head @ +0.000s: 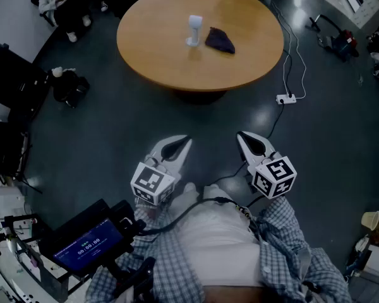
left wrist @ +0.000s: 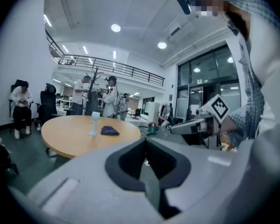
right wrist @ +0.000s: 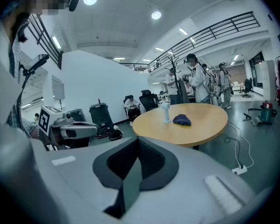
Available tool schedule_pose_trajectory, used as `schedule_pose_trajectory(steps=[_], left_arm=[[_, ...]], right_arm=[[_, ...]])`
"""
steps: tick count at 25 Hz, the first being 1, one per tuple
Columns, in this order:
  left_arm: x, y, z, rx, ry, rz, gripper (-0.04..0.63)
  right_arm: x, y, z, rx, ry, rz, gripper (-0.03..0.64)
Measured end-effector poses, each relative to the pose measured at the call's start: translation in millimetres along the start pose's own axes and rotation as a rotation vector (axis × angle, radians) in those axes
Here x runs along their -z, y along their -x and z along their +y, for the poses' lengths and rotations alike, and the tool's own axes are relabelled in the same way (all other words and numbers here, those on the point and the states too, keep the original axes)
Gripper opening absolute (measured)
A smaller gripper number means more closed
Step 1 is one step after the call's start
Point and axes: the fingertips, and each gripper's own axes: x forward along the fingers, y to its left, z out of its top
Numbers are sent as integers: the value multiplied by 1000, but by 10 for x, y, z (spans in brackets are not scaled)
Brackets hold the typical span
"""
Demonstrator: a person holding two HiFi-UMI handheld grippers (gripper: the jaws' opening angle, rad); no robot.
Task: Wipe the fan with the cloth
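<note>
Well ahead: fan point(head: 194, 30), cloth point(head: 220, 41) beside it on table point(head: 151, 49); left tongs point(head: 187, 140), right tongs point(head: 240, 135) closed, empty.

The round table point(head: 170, 68) is light wood-brown, the fan point(head: 194, 30) white, the cloth point(head: 220, 41) dark navy. The left gripper point(head: 187, 140) and right gripper point(head: 240, 135) are pale grey with black-and-white marker cubes point(head: 153, 182). The shirt point(head: 284, 232) is blue-white checked.

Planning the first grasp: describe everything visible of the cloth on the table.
The cloth is small, dark navy, soft-looking fabric, crumpled into a low heap rather than spread. It lies on the round wooden table near its middle, just right of the upright white fan in the head view, seemingly a narrow gap apart. Only the tabletop touches it.
</note>
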Motion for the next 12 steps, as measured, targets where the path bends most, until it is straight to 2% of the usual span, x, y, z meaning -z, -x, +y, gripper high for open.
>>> schedule_pose_trajectory(steps=[12], left_arm=[[39, -48, -32, -2, 3, 11, 2]], right_arm=[[5, 22, -54, -6, -8, -4, 3]])
